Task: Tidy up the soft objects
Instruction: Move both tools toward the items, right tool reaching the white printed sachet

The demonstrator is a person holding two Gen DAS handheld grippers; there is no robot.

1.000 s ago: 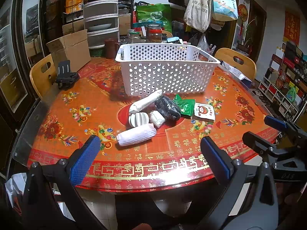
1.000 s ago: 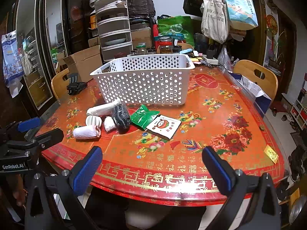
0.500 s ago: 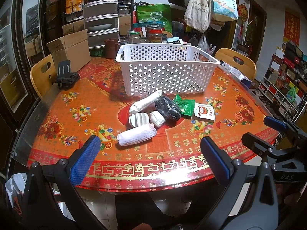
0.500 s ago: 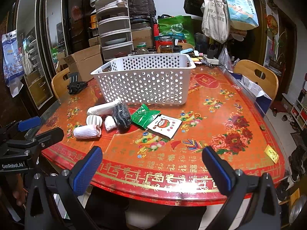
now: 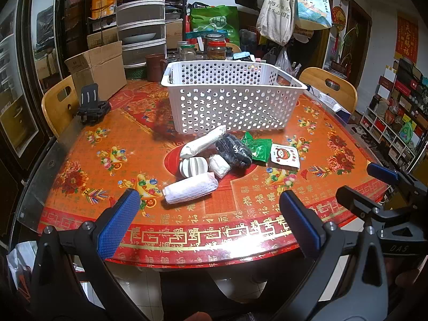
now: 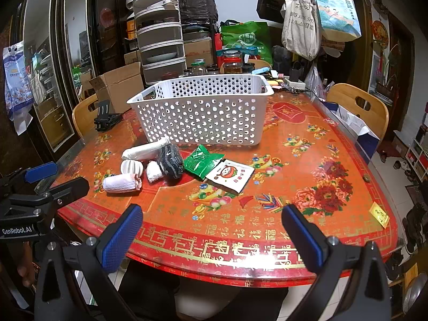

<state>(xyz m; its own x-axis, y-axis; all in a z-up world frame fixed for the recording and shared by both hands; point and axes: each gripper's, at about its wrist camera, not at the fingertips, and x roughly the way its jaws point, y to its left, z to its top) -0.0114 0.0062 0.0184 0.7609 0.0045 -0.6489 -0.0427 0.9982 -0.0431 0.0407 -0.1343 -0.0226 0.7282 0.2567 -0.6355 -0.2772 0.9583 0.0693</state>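
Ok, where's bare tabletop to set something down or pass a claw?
Free: the wide stretch right of the white sachet, out to the yellow tag; the near strip along the table edge; the left side between rolled towel and black stand. Crowded: the cluster in front of the basket.

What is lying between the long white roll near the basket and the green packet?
A dark rolled bundle lies between the long white roll and the green packet. Both wrist views show it; the right one most clearly.
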